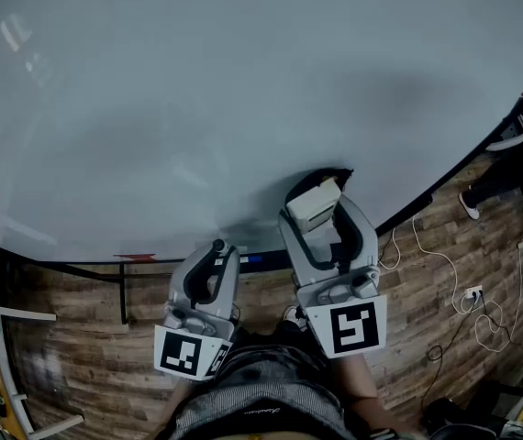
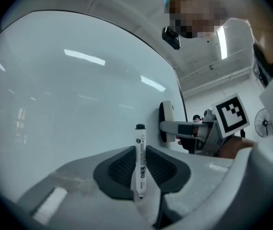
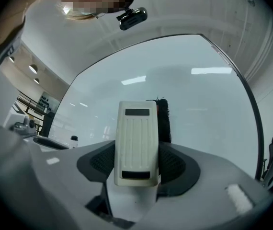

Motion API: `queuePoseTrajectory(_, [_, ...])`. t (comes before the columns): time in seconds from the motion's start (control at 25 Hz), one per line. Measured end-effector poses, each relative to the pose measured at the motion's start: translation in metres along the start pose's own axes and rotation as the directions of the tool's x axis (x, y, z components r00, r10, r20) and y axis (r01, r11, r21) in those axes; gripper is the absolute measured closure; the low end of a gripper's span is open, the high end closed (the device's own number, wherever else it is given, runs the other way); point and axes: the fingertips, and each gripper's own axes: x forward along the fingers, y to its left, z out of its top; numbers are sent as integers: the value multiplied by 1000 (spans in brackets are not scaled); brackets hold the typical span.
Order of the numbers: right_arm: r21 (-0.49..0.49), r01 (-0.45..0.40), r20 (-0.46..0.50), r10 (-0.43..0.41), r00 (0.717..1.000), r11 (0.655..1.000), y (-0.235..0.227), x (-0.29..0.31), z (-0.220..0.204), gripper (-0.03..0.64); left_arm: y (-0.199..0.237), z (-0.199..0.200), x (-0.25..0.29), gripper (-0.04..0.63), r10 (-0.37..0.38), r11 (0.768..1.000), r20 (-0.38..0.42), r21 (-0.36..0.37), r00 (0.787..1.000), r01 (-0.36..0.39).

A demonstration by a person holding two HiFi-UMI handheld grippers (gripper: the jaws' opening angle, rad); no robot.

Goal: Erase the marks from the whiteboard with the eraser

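Note:
A large whiteboard (image 1: 197, 90) fills the head view, and no marks show on it in any view. My right gripper (image 1: 321, 195) is shut on a cream eraser (image 3: 136, 143); the eraser's black felt (image 3: 163, 120) faces the whiteboard (image 3: 194, 104), at or very near its lower part. My left gripper (image 1: 217, 246) sits lower and to the left, near the board's bottom edge. It is shut on a white marker (image 2: 140, 164) with a black cap, held upright. From the left gripper view the eraser (image 2: 166, 121) looks to be against the board.
Wooden floor (image 1: 445, 246) lies below the board, with white cables (image 1: 440, 264) and a wall socket (image 1: 472, 293) at the right. A person's shoe and leg (image 1: 491, 186) stand at the far right. A red item (image 1: 136, 258) lies on the board's tray rail.

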Motion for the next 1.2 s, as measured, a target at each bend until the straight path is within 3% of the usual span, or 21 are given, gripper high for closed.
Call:
queuePoseTrajectory(0.16, [30,9,25,-10,1000,1000,-11,0,17,359,1,0,2,522,4,1000,2,0,1000,-4])
queuePoseTrajectory(0.36, [-29,45,73,-42,996,999,-4,2,28,359,3,-2,-4,522,16,1000,-4,0,1000,-16])
queuePoseTrajectory(0.72, [-45,-33,-33,32,999,998,22,6,-17,359,0,-5,1,522,45,999,-35,6,998,-45])
queuePoseTrajectory(0.96, [-44,-81,-57,79,995,996,29,6,-17,359,0,-4,1,522,38,999,-29,10,999,-38])
queuePoseTrajectory(1.2, [-37,25,-62,-27,998,999,-24,-13,-20,359,-18,-5,13,522,10,1000,-26,9,1000,-10])
